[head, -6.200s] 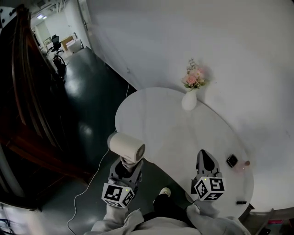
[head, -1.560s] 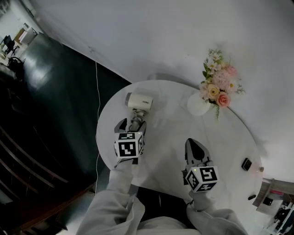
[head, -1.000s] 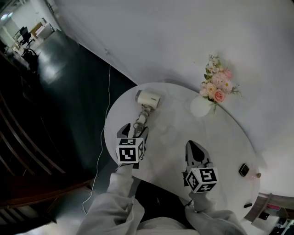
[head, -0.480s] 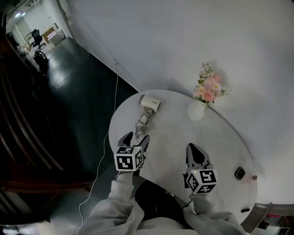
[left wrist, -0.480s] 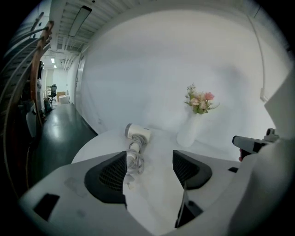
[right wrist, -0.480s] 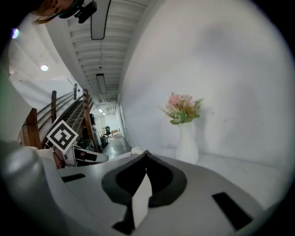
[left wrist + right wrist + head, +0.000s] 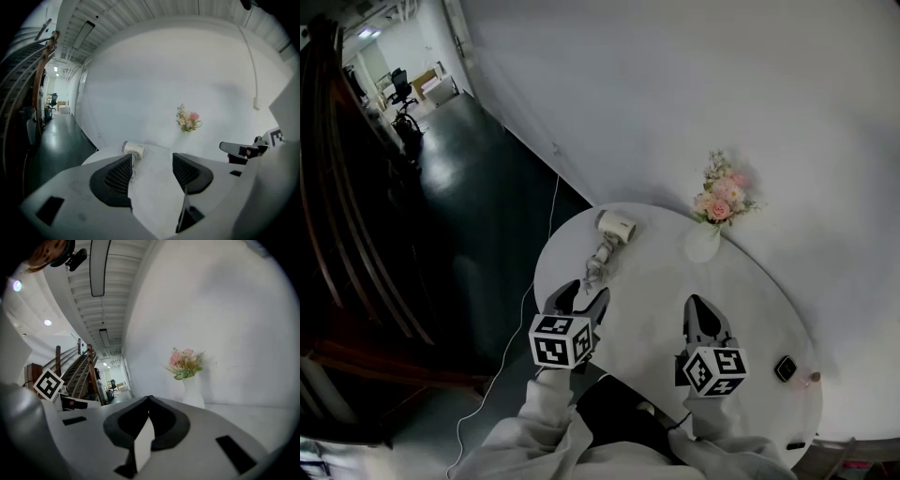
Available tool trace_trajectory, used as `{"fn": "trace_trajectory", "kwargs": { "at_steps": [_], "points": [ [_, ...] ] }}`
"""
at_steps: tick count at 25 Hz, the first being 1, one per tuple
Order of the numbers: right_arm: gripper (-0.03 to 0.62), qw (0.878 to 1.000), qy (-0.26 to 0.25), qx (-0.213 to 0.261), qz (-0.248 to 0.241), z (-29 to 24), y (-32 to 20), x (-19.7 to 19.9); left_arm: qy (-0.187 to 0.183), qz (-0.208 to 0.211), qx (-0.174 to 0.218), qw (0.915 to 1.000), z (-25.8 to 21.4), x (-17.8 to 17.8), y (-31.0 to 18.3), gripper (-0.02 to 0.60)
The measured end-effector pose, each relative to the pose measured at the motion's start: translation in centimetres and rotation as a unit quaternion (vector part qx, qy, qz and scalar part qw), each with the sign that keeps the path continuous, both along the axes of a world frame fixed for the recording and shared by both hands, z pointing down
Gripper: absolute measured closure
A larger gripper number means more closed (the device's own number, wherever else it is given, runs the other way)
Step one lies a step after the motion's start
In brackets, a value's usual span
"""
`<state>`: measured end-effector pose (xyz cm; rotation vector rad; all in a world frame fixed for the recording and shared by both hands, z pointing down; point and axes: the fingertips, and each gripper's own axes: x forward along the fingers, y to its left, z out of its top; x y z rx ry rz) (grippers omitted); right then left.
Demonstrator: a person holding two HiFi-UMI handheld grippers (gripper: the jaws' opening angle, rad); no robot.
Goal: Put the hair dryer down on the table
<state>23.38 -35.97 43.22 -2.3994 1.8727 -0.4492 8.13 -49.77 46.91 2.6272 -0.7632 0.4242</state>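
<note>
The cream hair dryer [image 7: 616,225] lies on its side at the far left of the round white table [image 7: 750,309], its handle pointing toward me. My left gripper [image 7: 584,292] hovers short of the handle, apart from it, open with nothing between the jaws, which have just been closing a little. In the left gripper view the hair dryer [image 7: 132,149] rests beyond the left gripper [image 7: 150,172]. My right gripper [image 7: 696,304] is shut and empty over the table's near side; in its own view the right gripper [image 7: 149,400] shows its tips meeting.
A white vase of pink flowers [image 7: 705,240] stands at the table's far edge by the wall. A small black object [image 7: 784,367] lies at the right rim. A white cord [image 7: 514,330] hangs from the table's left edge to the dark floor.
The left gripper, which earlier carried the hair dryer, has let it go on the table and drawn back from it. Both grippers have pulled back and up; the view has shifted.
</note>
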Motion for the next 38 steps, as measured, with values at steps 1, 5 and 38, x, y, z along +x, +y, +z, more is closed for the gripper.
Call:
{"fn": "trace_trajectory", "kwargs": {
  "at_steps": [1, 5, 38],
  "points": [
    [0.545, 1.0, -0.001, 0.005, -0.002, -0.3, 0.0, -0.1, 0.008, -0.005, 0.004, 1.0, -0.5, -0.3, 0.3, 0.316],
    [0.545, 1.0, -0.003, 0.017, -0.002, -1.1, 0.7, -0.2, 0.034, -0.021, 0.017, 0.9991, -1.9, -1.8, 2.0, 0.362],
    [0.545, 0.996, 0.064, -0.031, -0.06, -0.6, 1.7, -4.5, 0.05, -0.008, 0.125, 0.9909, -4.1, -4.0, 5.7, 0.565]
  ]
}}
